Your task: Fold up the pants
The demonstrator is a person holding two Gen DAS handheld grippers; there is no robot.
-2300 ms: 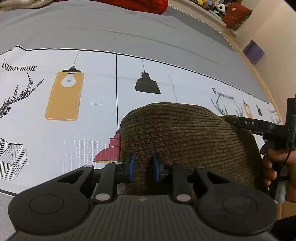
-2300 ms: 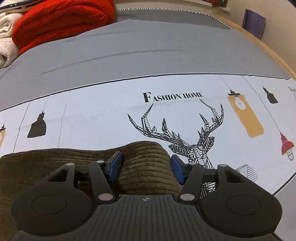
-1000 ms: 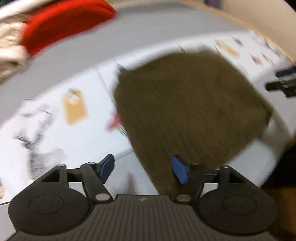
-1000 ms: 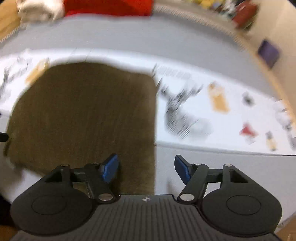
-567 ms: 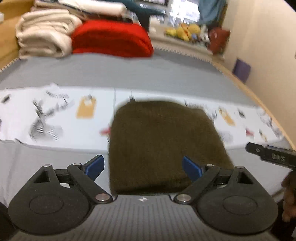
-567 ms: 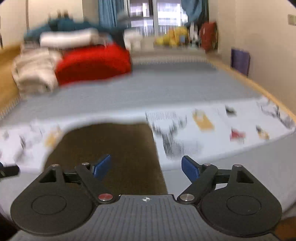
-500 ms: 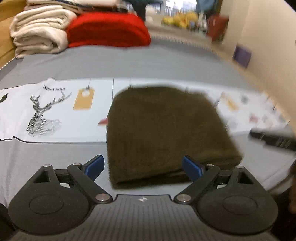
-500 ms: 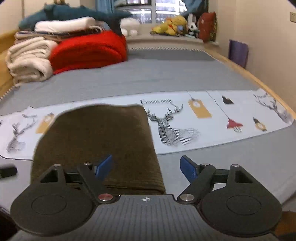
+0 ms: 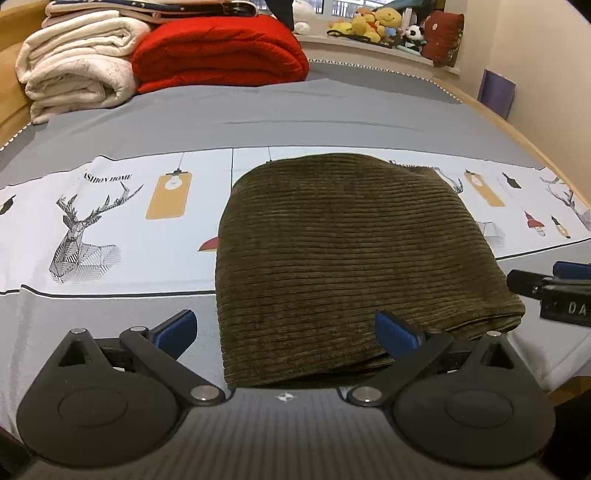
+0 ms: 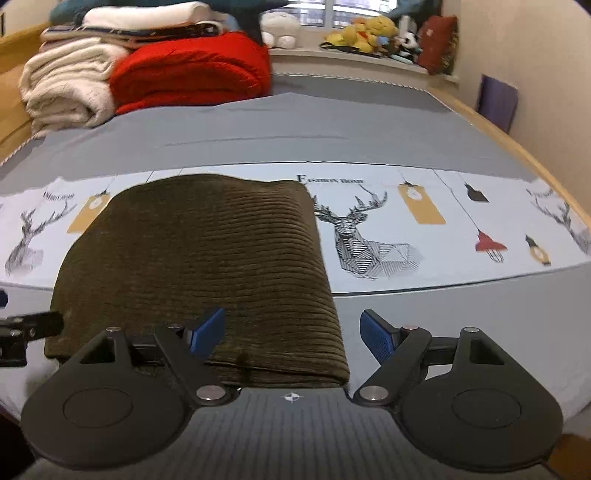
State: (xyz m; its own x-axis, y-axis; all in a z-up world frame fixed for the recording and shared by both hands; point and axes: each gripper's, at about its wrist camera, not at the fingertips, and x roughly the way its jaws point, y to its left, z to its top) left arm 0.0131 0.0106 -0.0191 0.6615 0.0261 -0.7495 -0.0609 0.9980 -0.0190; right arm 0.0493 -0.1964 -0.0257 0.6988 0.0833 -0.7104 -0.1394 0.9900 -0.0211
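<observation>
The pants (image 9: 343, 251) are lying folded into a thick, roughly square bundle of dark olive-brown ribbed corduroy, flat on the bed (image 9: 295, 114). They are resting across the bed's white printed band, their near folded edge overhanging it onto the grey sheet.

Red blanket (image 9: 221, 48) and cream blankets (image 9: 77, 62) are sitting stacked at the far end of the grey bed (image 9: 295, 114), stuffed toys (image 9: 369, 24) lining the windowsill.
</observation>
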